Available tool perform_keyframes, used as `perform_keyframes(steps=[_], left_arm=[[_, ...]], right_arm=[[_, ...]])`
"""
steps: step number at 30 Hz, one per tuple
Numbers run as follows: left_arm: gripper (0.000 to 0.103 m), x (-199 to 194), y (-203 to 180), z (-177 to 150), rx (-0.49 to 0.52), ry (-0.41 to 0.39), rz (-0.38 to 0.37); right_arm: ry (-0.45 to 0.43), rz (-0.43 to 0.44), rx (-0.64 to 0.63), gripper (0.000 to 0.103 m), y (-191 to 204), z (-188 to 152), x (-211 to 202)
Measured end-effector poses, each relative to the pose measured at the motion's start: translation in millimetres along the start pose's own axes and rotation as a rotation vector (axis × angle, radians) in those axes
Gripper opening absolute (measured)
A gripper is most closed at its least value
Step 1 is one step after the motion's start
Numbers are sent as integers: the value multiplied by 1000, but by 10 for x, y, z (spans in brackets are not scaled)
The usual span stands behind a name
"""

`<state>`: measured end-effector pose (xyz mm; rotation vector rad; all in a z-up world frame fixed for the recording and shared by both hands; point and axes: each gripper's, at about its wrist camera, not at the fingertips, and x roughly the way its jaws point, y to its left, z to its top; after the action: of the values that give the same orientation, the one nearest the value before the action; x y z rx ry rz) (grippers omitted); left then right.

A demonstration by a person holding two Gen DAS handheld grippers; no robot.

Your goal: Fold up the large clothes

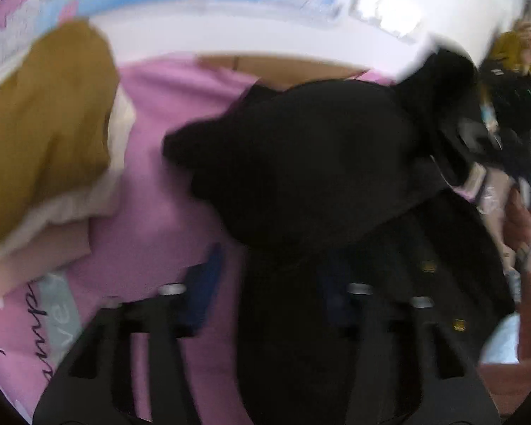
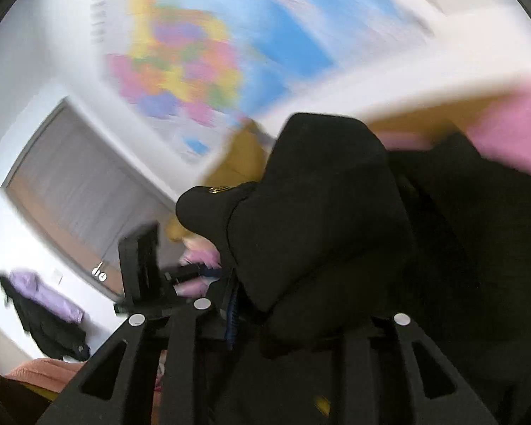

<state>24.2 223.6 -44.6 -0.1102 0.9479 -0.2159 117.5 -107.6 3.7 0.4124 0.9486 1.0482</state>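
Note:
A large black garment point(image 1: 311, 163) with small gold buttons hangs bunched over a pink sheet point(image 1: 166, 113). My left gripper point(image 1: 265, 276) has black cloth between its fingers and appears shut on it; one blue pad point(image 1: 205, 283) shows. The right gripper point(image 1: 485, 156) appears at the right of the left wrist view, holding the garment's other end. In the right wrist view the black garment point(image 2: 336, 219) fills the space between my right gripper's fingers point(image 2: 283, 318), which are shut on it. The left gripper point(image 2: 141, 265) shows to the left there.
Folded mustard and cream clothes point(image 1: 42, 134) lie stacked on the left of the pink sheet. A colourful map point(image 2: 209, 56) hangs on the white wall. A door point(image 2: 70, 191) and hanging coats point(image 2: 42, 304) are on the left. Both views are motion-blurred.

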Motion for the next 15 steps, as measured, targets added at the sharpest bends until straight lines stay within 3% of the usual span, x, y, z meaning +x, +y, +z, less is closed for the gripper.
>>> perform_keyframes(steps=[3,5,7,11,15], left_arm=[[41,180,207,-53,-82,45,30],[41,203,307,-123,-113,58,51],[41,182,344,-180,-132,59,53],[42,-17,309,-232,-119,16,91],[59,-307,117,-149,-48,-76,70]], right_arm=[[81,-126,178,58,-522,-358,-64],[60,-156,241,58,-670,-538,-271],[-12,-174,235,73,-629,-611,-554],[-105,-269,163,85,-356,-646,-824],[-121,-317,21,94,22,-710,-758]])
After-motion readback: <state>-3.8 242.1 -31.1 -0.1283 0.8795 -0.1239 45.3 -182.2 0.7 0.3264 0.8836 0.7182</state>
